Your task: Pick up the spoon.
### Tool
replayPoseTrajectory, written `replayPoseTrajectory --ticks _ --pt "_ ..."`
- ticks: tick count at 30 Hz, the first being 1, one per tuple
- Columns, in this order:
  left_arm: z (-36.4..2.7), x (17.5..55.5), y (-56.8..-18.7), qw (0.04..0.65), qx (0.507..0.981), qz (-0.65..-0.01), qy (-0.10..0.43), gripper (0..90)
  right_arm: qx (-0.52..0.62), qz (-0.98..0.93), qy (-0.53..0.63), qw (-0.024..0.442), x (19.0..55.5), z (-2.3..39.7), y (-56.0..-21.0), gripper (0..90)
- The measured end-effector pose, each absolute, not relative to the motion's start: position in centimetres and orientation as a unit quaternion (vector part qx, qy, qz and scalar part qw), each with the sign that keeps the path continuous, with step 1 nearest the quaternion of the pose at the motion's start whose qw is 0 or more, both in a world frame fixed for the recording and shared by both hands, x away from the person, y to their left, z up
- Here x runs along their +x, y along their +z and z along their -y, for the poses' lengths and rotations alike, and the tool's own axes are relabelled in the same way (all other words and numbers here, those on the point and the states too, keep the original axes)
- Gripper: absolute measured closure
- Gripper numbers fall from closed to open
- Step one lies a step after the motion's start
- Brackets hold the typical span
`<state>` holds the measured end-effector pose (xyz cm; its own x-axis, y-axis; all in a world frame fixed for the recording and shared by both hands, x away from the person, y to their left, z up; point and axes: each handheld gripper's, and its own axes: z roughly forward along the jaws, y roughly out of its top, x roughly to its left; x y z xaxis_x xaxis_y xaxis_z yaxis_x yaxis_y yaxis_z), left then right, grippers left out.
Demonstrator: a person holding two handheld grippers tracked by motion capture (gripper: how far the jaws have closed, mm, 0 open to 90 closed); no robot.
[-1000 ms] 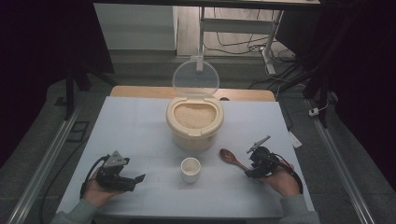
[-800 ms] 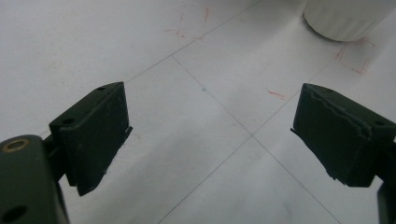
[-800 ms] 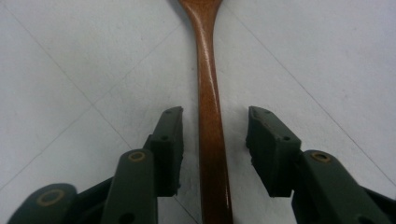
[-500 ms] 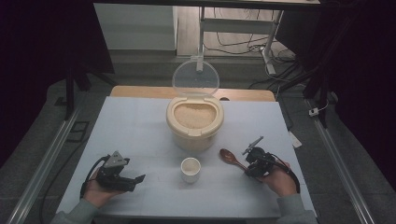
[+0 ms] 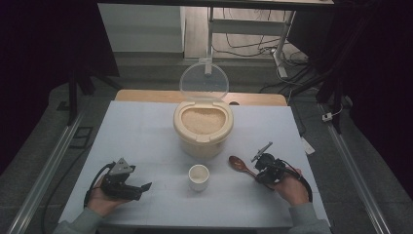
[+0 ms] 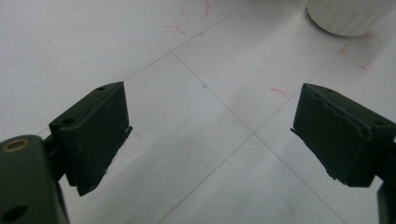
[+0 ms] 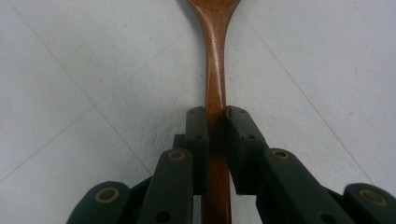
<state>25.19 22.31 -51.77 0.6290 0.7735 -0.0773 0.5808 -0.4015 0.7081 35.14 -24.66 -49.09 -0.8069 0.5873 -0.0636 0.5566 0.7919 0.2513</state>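
A brown wooden spoon [image 5: 240,165] lies on the white table right of a small white cup [image 5: 198,176]. My right gripper [image 5: 260,171] is shut on the spoon's handle [image 7: 215,93], the bowl end pointing away toward the cup. Behind the cup stands a cream container [image 5: 203,126] of rice with its clear lid [image 5: 203,82] raised. At the table's front left, my left gripper [image 5: 141,188] rests open in the hand, its jaws wide apart over bare table [image 6: 205,121]. The cup's base [image 6: 348,16] shows at the top right of the left gripper view.
The white table surface [image 5: 141,131] carries faint pencil lines and red marks. A wooden board edge [image 5: 258,99] runs along the back. Metal rails [image 5: 46,170] flank both sides, and cables lie on the floor behind.
My right gripper has shifted slightly toward the front and left along the spoon handle and is now clamped on it. The left gripper has stayed where it was.
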Motion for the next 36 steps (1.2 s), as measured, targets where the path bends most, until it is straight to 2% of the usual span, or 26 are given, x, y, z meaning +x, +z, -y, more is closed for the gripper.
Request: replayPoseTrajectory --ticks 21,36 --pt "-22.4 25.2 -51.8 0.361 0.826 -0.411 0.134 10.8 0.317 -0.923 0.206 0.07 34.5 27.2 -46.4 79.0" --pt "-22.4 25.2 -51.8 0.361 0.826 -0.411 0.135 10.8 0.303 -0.916 0.255 0.069 33.8 27.3 -44.7 79.0"
